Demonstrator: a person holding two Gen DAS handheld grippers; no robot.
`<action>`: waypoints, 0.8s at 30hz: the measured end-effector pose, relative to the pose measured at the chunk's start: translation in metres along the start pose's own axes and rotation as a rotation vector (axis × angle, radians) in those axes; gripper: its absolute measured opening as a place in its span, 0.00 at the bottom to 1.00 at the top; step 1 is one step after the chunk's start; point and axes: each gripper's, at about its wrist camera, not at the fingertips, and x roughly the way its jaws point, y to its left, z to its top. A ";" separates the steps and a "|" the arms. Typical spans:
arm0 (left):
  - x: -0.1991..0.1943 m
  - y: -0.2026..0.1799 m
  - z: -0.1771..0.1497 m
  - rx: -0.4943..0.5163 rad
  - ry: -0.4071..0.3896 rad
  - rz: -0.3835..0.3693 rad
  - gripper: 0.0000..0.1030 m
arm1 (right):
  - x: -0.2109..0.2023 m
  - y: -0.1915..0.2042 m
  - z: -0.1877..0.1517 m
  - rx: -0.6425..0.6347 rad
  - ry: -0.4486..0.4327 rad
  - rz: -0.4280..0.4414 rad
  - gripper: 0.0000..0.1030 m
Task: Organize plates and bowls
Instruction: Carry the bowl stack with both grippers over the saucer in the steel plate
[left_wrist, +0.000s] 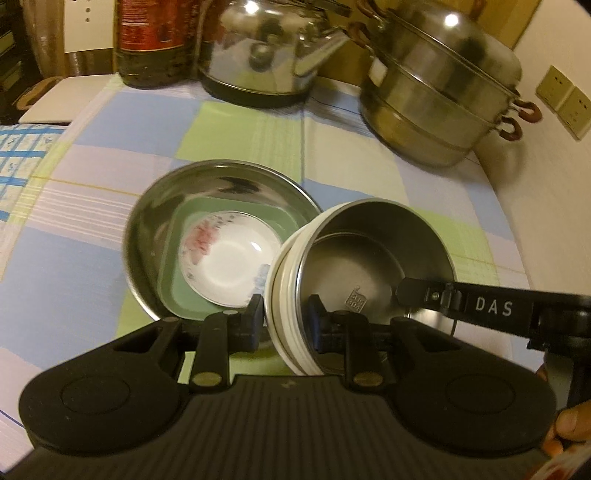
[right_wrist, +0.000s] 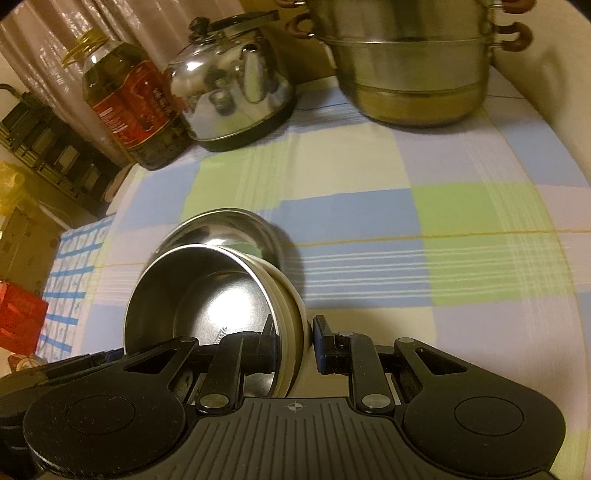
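Where the left wrist view looked down over the checked cloth (left_wrist: 122, 258) on the desk, the left gripper (left_wrist: 284, 325) pinched the near wall of a white-sided steel bowl (left_wrist: 373, 254), one finger outside the white wall and the other inside, the jaws standing only narrowly apart; a small stamp on the bowl's floor seemed to read "304", though it was too small to be sure; the right gripper (left_wrist: 417, 291) reached in from the right edge onto the same bowl's rim, with "DAS" in pale letters on its black finger; the bowl was tilted, its mouth turned toward the camera, and lay just beside a shallow steel dish (left_wrist: 218, 184) that held a green square plate (left_wrist: 173, 288) and, on that, a white flowered saucer (left_wrist: 229, 262); part of a hand (left_wrist: 569, 421) showed at the lower right; behind stood a red-labelled bottle (left_wrist: 155, 37) whose print was unreadable, a steel kettle (left_wrist: 266, 48) and a stacked steamer pot (left_wrist: 439, 99).

In the right wrist view, the right gripper (right_wrist: 295, 341) pointed steeply down and clamped the bowl's (right_wrist: 195, 291) right wall between its nearly closed fingers; the bowl hung tipped just in front of the steel dish (right_wrist: 229, 225); the left gripper's black body (right_wrist: 85, 363) entered at the lower left; the oil bottle's (right_wrist: 129, 103) red label carried white print too blurred to read, beside the kettle (right_wrist: 229, 85) and steamer pot (right_wrist: 410, 62).
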 end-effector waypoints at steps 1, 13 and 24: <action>0.000 0.004 0.002 -0.008 -0.001 0.005 0.21 | 0.004 0.003 0.002 -0.004 0.004 0.004 0.19; 0.008 0.043 0.023 -0.060 -0.023 0.033 0.21 | 0.040 0.038 0.025 -0.052 0.028 0.024 0.19; 0.029 0.067 0.044 -0.063 -0.008 0.053 0.21 | 0.071 0.055 0.037 -0.054 0.056 0.016 0.19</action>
